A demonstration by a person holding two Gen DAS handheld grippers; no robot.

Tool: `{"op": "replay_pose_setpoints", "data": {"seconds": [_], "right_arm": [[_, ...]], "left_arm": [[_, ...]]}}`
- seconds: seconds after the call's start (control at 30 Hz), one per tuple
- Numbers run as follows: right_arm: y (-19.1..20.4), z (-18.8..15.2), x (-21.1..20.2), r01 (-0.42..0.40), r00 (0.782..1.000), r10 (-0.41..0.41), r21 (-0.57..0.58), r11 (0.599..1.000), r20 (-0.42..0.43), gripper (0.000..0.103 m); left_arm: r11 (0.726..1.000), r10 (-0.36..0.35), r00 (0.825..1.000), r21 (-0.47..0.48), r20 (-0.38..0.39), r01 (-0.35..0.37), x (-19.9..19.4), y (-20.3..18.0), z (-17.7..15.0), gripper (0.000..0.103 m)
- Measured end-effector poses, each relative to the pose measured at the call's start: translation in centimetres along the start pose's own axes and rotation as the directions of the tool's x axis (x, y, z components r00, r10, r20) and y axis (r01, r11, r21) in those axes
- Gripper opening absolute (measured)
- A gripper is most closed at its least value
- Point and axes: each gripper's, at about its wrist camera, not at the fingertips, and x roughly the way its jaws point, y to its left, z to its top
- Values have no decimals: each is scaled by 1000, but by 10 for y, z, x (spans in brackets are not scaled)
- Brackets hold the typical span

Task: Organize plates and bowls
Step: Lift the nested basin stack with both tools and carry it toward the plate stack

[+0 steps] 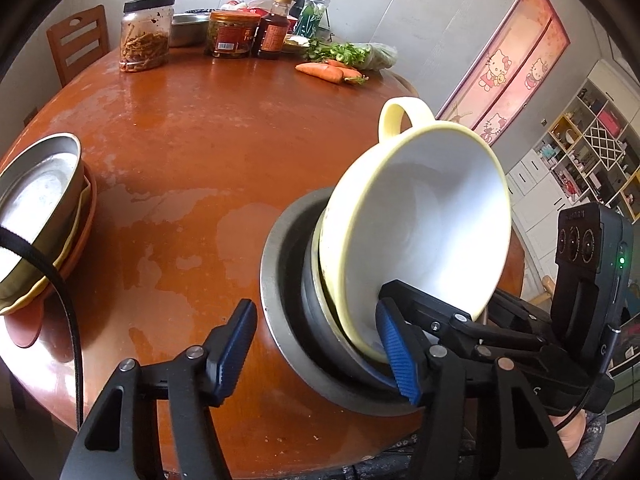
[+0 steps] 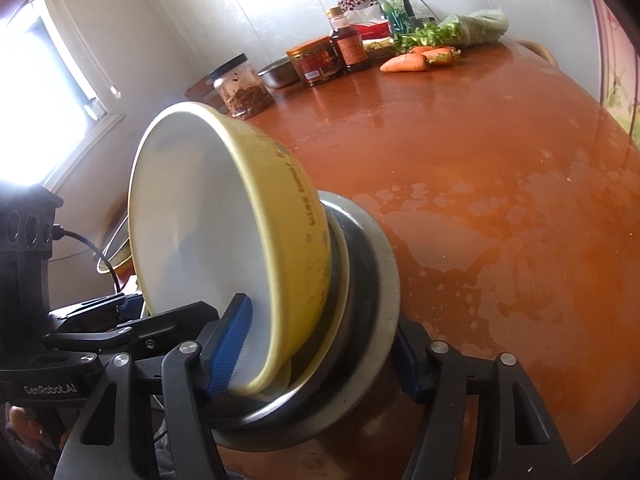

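Note:
A yellow bowl (image 1: 420, 216) with a white inside and a loop handle stands tilted on edge in a nest of bowls, inside a wide steel bowl (image 1: 276, 280) near the table's front edge. My left gripper (image 1: 316, 348) straddles the nest's near wall: one pad at the steel rim's outside, the other against the yellow bowl's lower rim. In the right wrist view my right gripper (image 2: 318, 354) clamps the opposite side. One pad presses the yellow bowl's (image 2: 192, 208) white inside, and the other is behind the steel bowl's (image 2: 380, 280) outer wall.
A second stack, a steel dish (image 1: 40, 184) on yellow and orange plates (image 1: 86, 216), sits at the round table's (image 1: 200, 160) left edge. Jars (image 1: 144, 36), bottles, a steel basin, greens and carrots (image 1: 328, 72) line the far side. A chair (image 1: 78, 40) stands behind.

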Motion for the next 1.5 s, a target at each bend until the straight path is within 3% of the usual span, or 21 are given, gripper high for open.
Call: {"op": "replay_pose_setpoints", "data": {"seconds": [0.17,0.83,1.5], "right_arm": [[2,1,0,4,1000,-4,-14,1000,6,63],[5,4,-1,19,1000,-19,-12,1000,2,59],[42,38,5,-10,1000,11,-62,998,17,59]], "left_arm": [[1000,-13,1000,12,1,13,-1,-3,0,53],[1000,7,1000,7,5,-7,-3,-2,3,53],[999,30,997,-26,65,-28,-50,22,18,53]]}}
